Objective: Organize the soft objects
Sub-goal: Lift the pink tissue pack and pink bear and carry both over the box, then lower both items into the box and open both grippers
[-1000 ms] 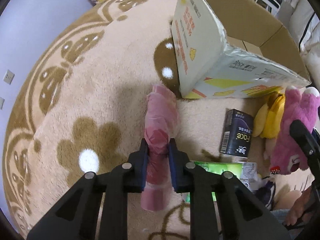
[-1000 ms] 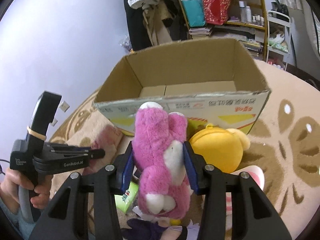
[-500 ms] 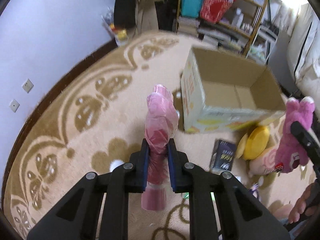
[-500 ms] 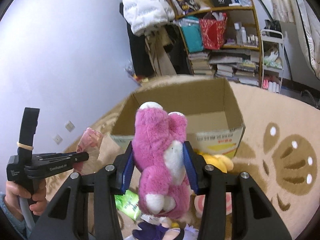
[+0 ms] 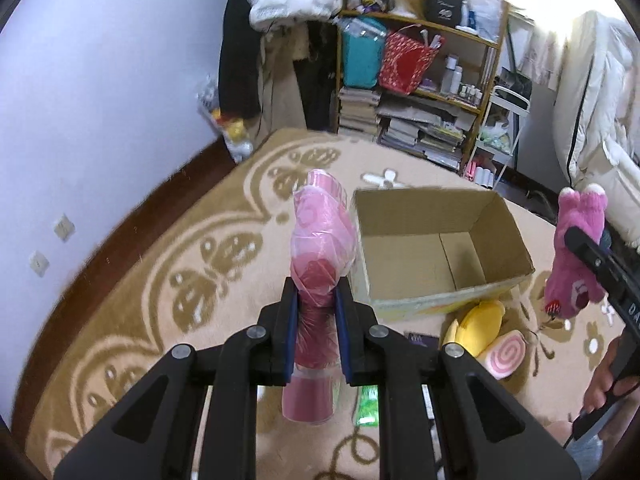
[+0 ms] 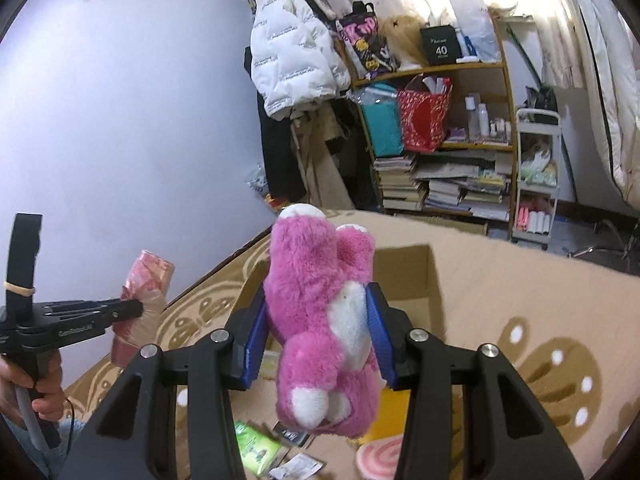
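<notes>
Hand-held grippers each clamp one soft item above the rug, with the open cardboard box beyond them.

Left wrist view: the left hand-held gripper (image 5: 316, 308) is squeezed tight on a pink plastic-wrapped roll (image 5: 322, 240), which stands upright between the blue pads. The cardboard box (image 5: 440, 248) sits on the patterned rug (image 5: 160, 280) just right of the roll and farther off. Near the box's front lie a yellow plush (image 5: 476, 320) and a pink swirl plush (image 5: 502, 354). Writing on the green packet (image 5: 368, 404) is too blurred to read.
Right wrist view: the right hand-held gripper (image 6: 318, 336), jaws partly apart, grips a pink plush bear (image 6: 320, 320) at its middle. On the far shelf (image 6: 440, 68) a black box (image 6: 440, 46) reads "40"; the left tool's side shows lettering I cannot read.
</notes>
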Tool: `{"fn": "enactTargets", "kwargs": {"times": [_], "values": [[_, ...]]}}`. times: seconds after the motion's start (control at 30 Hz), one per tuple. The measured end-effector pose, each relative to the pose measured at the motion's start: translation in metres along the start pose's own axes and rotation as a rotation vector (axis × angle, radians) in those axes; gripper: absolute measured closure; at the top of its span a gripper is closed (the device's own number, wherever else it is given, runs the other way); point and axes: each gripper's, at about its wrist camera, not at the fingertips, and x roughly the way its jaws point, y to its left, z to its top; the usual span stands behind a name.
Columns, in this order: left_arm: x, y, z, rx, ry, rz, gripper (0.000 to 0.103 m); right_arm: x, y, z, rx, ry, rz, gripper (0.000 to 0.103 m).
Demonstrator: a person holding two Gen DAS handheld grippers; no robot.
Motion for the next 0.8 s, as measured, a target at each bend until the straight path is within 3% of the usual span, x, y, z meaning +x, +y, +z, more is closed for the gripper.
{"fn": "enactTargets", "kwargs": {"times": [0.27,0.47,0.67,0.8], "values": [[-0.007,-0.024,0.038,0.059,-0.087,-0.004,0.087,0.012,-0.01,0.028,-0.031,-0.027,-0.024,0.055],[0.016,-0.04,0.057,0.085,-0.103,-0.021,0.087,0.034,-0.01,0.04,-0.048,-0.022,-0.018,0.054],[0.05,-0.052,0.054,0.085,-0.065,-0.052,0.087,0.064,-0.016,0.034,-0.011,0.043,0.002,0.054],[0.071,-0.06,0.049,0.081,-0.032,-0.101,0.087,0.087,-0.022,0.022,0.015,0.137,0.032,0.054]]}}
